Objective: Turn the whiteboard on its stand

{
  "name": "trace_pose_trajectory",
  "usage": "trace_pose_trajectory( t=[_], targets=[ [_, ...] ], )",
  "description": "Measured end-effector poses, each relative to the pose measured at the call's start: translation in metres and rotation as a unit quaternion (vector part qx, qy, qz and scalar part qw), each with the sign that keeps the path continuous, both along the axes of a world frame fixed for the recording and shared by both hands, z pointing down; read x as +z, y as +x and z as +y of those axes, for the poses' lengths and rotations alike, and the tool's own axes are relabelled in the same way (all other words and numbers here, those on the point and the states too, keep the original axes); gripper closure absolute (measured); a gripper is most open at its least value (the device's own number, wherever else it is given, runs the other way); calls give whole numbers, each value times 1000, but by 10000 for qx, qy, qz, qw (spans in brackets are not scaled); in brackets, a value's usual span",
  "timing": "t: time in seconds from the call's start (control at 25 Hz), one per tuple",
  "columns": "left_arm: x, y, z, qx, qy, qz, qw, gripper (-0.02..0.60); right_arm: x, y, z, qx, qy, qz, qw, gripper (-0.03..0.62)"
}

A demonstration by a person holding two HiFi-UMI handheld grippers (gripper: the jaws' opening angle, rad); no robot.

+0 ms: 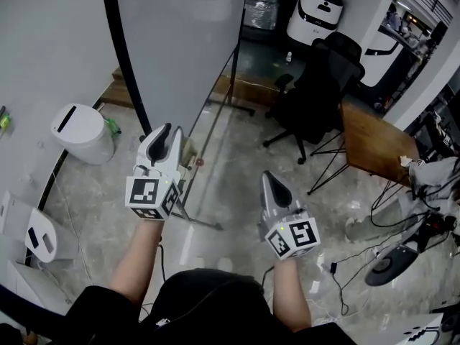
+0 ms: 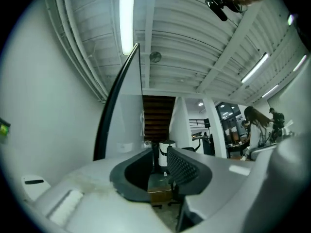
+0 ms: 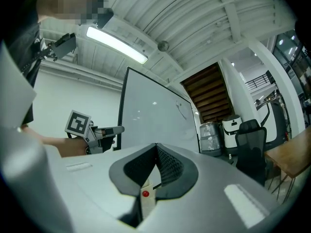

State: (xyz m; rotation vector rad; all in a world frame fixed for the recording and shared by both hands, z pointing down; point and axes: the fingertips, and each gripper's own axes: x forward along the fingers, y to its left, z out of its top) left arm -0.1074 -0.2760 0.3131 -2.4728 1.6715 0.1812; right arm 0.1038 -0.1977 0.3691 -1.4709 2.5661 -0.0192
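White, black-framed whiteboard (image 1: 187, 42) stands upright ahead of the person, with both grippers raised before it.
The grey left gripper (image 1: 165, 130) is just beside the board's black near edge, its jaws slightly apart with nothing between them. The grey right gripper (image 1: 274, 180) is further from the board, its jaws pressed together and empty.

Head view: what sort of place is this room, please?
Probably an office or a lab workspace. A large whiteboard stands on a stand on the stone floor, a black office chair is behind it, and a wooden desk is at the right.
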Motion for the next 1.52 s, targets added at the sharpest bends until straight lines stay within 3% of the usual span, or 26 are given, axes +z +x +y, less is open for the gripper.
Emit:
trace_pose_trajectory(
  t=[0.28, 0.6, 1.0, 1.52],
  targets=[
    [7, 53, 2, 570, -50, 5, 9984, 523, -4, 11, 0, 179, 30, 39, 9998, 588],
    [29, 73, -1, 841, -322, 149, 9958, 556, 0, 10, -4, 255, -24, 147, 9996, 588],
    [58, 83, 0, 900, -608, 7, 9941, 578, 4, 10, -11, 313, -88, 248, 9992, 588],
    [86, 64, 0, 894, -804, -7, 9927, 578, 16, -1, -28, 286, -187, 398, 9986, 589]
  ],
)
